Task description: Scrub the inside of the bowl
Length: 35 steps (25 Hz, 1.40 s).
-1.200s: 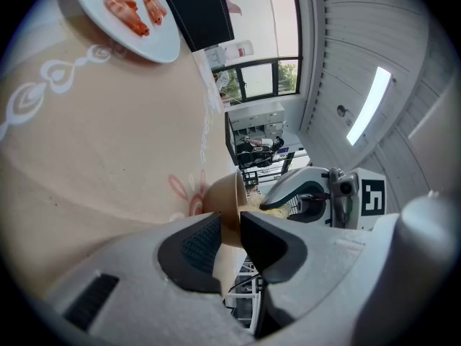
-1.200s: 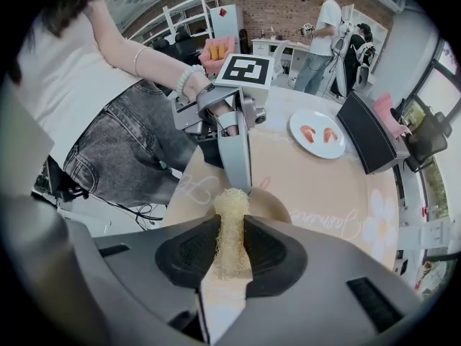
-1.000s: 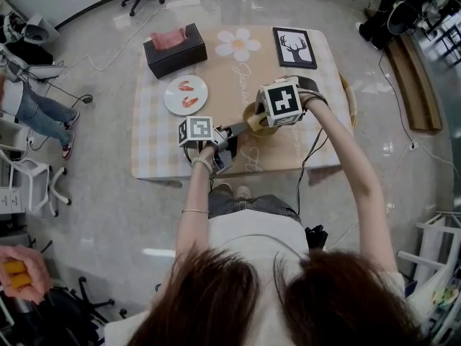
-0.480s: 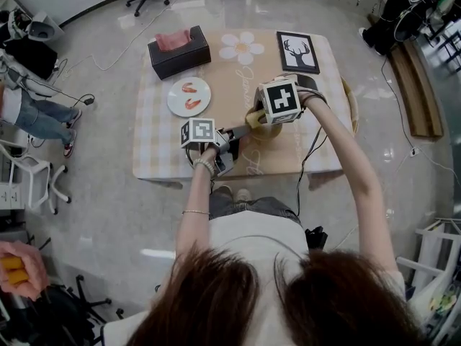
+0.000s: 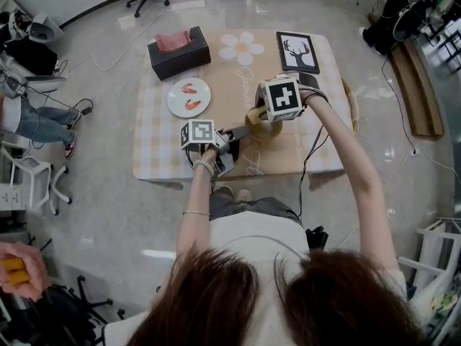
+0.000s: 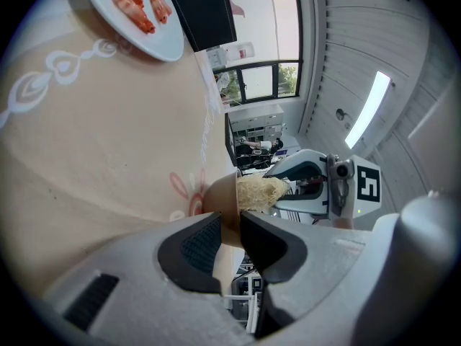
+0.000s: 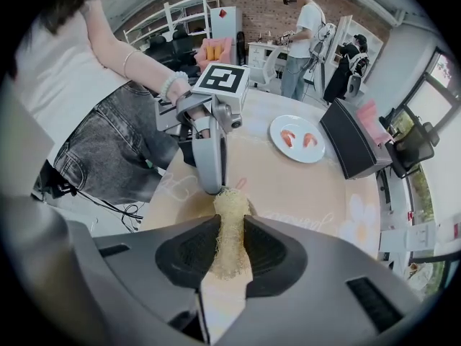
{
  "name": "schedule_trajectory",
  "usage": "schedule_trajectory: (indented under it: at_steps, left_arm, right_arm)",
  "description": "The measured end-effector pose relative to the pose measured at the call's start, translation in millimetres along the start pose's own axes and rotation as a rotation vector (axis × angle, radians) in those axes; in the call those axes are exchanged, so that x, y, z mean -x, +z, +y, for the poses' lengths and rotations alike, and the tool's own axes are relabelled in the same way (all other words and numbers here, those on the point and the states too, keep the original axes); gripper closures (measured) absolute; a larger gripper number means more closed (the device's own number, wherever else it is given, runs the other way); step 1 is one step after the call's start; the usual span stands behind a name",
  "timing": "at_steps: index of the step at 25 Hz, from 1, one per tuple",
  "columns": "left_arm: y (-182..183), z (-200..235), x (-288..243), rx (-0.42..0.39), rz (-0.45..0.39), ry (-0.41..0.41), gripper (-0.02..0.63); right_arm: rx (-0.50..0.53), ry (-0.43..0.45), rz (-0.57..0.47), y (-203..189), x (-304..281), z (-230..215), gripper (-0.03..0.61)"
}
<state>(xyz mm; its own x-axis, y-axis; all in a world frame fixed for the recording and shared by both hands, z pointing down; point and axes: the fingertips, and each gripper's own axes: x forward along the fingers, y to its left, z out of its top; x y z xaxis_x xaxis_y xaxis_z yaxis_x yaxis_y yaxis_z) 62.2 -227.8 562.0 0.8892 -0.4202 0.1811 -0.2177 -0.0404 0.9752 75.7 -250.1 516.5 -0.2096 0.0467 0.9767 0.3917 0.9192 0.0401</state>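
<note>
On the checked table [image 5: 155, 139] stands a tan bowl [image 5: 253, 117], which shows brown [image 6: 218, 199] in the left gripper view. My left gripper [image 5: 241, 130] is shut on the bowl's near rim [image 6: 229, 218], one pad inside and one outside. My right gripper [image 5: 268, 119] hangs over the bowl under its marker cube. It is shut on a pale loofah scrubber [image 7: 230, 233], whose tip reaches down into the bowl [image 6: 261, 191]. The left gripper [image 7: 209, 146] shows just beyond the scrubber in the right gripper view.
A white plate with shrimp [image 5: 189, 97] lies left of the bowl, and a black tissue box [image 5: 178, 52] stands behind it. A deer picture [image 5: 295, 50] lies at the back right, and a round wicker tray [image 5: 351, 101] sits under my right arm. Chairs and people stand around the table.
The right gripper's cube has crept slightly toward the far side over the bowl. The left gripper keeps the same hold on the rim.
</note>
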Motion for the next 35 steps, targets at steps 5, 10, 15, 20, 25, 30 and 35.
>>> schedule_trajectory:
  at_steps: [5,10,15,20,25,30,35]
  left_arm:
    - [0,0,1,0.008,-0.005,-0.003,0.523]
    - [0,2,1,0.014,-0.01,-0.005,0.523]
    - [0,2,1,0.02,-0.012,-0.011,0.523]
    - [0,2,1,0.021,-0.011,-0.014,0.523]
    - [0,2,1,0.022,-0.012,-0.018,0.523]
    - [0,2,1,0.029,-0.011,-0.02,0.523]
    - [0,3,2,0.029,-0.01,-0.018,0.523]
  right_arm:
    - [-0.004,-0.013,-0.004,-2,-1,-3,0.488]
    - [0.005,-0.012,-0.011,-3,-2,-4,0.488]
    - [-0.008,-0.024,0.004,-11,-3,-6,0.488]
    - [-0.026,-0.027,0.012,-17,-3,-7,0.488]
    - [-0.039,-0.027,-0.001,-18,-3,-7,0.488]
    - [-0.053,-0.035,0.007,-23,-1,-7,0.488]
    - [-0.056,-0.031,0.016,-27,1,-4,0.488]
